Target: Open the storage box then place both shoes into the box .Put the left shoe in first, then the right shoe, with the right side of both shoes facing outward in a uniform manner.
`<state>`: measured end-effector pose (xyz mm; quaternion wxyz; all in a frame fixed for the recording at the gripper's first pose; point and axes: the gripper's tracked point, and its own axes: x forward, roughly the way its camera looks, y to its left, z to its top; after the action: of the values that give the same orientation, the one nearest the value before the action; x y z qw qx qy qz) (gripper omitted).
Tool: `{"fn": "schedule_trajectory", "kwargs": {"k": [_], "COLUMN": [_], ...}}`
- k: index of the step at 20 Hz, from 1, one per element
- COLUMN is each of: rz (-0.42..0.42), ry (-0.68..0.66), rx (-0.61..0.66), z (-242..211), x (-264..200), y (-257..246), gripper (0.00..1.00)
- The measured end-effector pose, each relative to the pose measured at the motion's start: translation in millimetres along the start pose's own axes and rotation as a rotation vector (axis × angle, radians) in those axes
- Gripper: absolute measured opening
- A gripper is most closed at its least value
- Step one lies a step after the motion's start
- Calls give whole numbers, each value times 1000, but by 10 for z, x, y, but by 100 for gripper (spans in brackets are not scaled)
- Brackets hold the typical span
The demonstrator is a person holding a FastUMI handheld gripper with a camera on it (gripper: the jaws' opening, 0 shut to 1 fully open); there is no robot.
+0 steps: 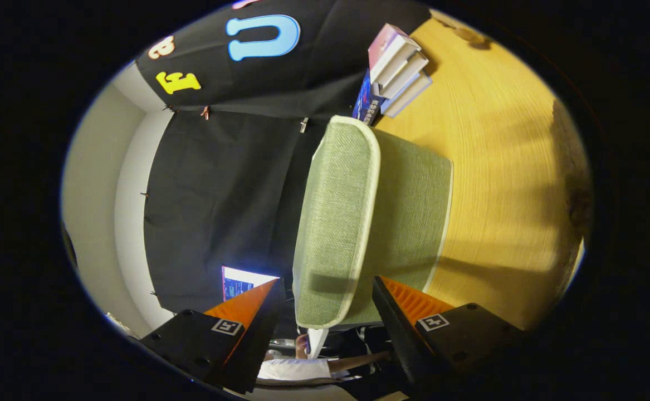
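Observation:
The view is rolled on its side, so the wooden table [503, 167] stands like a wall on one side. A green woven storage box [408, 211] with pale trim rests on it, and its lid [336, 211] faces the black cloth. My gripper [327, 292] is open. The lid's near end lies between the two fingers, with a small gap on each side. Neither finger visibly presses on it.
A stack of books [397, 67] lies on the table beyond the box's far end. A lit screen [238, 281] glows by one finger. A person's white sleeve [297, 368] shows close below, between the fingers. A pale wall [96, 195] lies past the cloth.

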<state>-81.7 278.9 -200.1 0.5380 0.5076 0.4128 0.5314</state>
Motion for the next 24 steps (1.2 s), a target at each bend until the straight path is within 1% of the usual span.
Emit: {"fn": "schedule_trajectory", "kwargs": {"k": [1, 2, 3, 5, 8, 11, 13, 14, 15, 16, 18, 20, 21, 24], "rz": [40, 67, 94, 143, 161, 202, 185, 127, 138, 138, 111, 128, 133, 123], "ry": [8, 4, -3, -22, -41, -53, -44, -53, -53, -64, -76, -93, -105, -126], "rx": [36, 63, 88, 125, 154, 162, 140, 120, 120, 107, 53, 59, 51, 28], "z": [17, 33, 73, 148, 238, 283, 265, 242, 317, 303, 310, 337, 354, 358], "x": [27, 36, 38, 68, 151, 131, 152, 161, 56, 128, 123, 80, 63, 40], "y": [20, 39, 48, 52, -32, 59, -1, -140, -128, -58, 6, 169, 261, 467], "gripper": [98, 98, 96, 96, 95, 94, 70, 54, 37, 21, 8, 8, 5, 5]}}
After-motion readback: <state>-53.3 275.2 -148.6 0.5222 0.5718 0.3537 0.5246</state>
